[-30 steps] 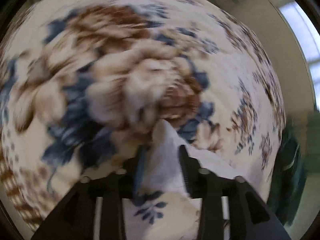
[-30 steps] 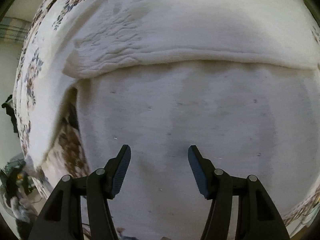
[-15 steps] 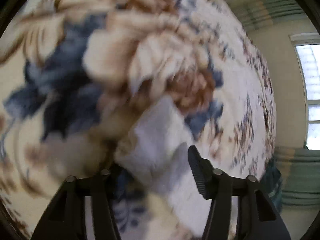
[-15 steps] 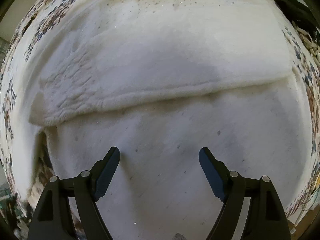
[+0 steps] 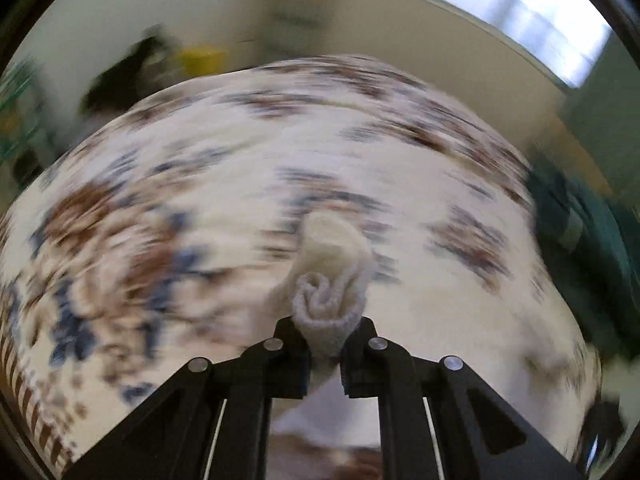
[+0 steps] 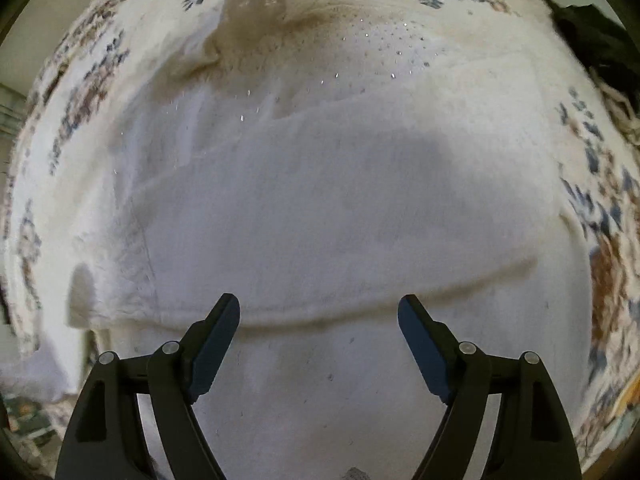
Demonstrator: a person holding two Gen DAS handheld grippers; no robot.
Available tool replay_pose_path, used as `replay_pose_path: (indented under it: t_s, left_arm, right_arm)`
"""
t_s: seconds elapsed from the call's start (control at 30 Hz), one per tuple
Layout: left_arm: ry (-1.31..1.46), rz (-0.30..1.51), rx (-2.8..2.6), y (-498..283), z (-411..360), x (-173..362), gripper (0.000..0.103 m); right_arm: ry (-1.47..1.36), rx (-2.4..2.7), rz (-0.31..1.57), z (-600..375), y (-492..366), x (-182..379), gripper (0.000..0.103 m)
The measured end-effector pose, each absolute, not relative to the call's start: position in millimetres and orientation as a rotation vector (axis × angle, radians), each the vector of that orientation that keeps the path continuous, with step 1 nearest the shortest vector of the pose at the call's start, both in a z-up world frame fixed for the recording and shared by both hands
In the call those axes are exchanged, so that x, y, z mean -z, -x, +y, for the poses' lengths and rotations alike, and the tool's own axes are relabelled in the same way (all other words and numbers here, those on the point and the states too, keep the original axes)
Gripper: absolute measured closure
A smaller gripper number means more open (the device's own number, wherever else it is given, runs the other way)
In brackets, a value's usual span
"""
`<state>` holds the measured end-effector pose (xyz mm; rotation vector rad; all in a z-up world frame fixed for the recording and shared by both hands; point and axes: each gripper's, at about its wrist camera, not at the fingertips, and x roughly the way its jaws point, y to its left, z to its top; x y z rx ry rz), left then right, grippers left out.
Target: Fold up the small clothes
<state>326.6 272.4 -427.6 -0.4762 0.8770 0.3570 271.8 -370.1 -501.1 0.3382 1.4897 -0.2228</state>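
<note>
Cream knit garment (image 6: 320,208), spread flat over a floral blanket (image 6: 600,208); what lies under the blanket is hidden. Folded upper layer ends in an edge running across just ahead of the right hand-held gripper (image 6: 319,312); a plainer white layer fills the near part of that view and is cut off at the bottom. Beige, blurred lump (image 6: 254,0) at the garment's far end, not identifiable. Small glinting dots scattered near it.

Right hand-held gripper: fingers wide apart, nothing between them, garment directly beneath; contact cannot be told.

Left hand-held gripper (image 5: 325,330): jaws have just been closing and are clamped on a bunched, rolled wad of the cream knit (image 5: 330,292), which bulges out past the fingertips. Blanket in this view (image 5: 200,200) heavily motion-smeared, pattern unreadable. Beyond its far edge: window (image 5: 500,12), dark shape (image 5: 120,80), yellow object (image 5: 202,58), all blurred. Green fabric (image 5: 580,220) past the right edge.
</note>
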Motion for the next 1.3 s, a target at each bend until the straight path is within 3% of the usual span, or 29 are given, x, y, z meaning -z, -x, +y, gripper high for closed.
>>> replay_pose_path:
  t_s: [0.13,0.4,0.67,0.73,0.77,0.8,0.87,1.07,1.3]
  left_arm:
    - [0.344,0.938,-0.137,-373.5,146.3,421.7,0.095]
    - [0.222,1.093,0.213,-411.8,-94.1,458.9,0.094]
    - [0.111,1.193,0.295,-419.1,-220.8,487.6,0.090]
    - [0.078,1.164,0.269,-415.0,-219.3,482.6,0.088]
    - [0.069,1.147,0.249,-411.2,-211.9,478.2,0.074]
    - [0.064,1.139,0.233,-408.6,-207.3,476.8,0.048]
    - [0.053,1.127,0.157,-402.4,-177.6,473.0,0.017]
    - [0.038,1.143,-0.193,-368.5,-56.5,481.7,0.016]
    - [0.134,1.235,-0.457,-331.4,48.8,513.9,0.016]
  right_arm:
    - [-0.407,0.151,1.507,-398.3,-277.1,500.5,0.020]
    - [-0.540,0.085,1.562,-475.3,-328.2,524.9,0.020]
    - [-0.678,0.069,1.550,-560.8,-301.6,533.6,0.020]
    - [-0.687,0.076,1.543,-576.7,-292.1,527.3,0.020]
    - [-0.700,0.083,1.538,-568.5,-297.6,527.0,0.020]
    - [-0.715,0.083,1.529,-573.0,-294.7,522.5,0.020]
    - [-0.738,0.077,1.508,-566.0,-301.8,514.8,0.020]
    - [-0.808,-0.008,1.453,-555.0,-317.3,491.6,0.020]
    - [-0.634,0.056,1.597,-488.2,-369.4,536.1,0.020]
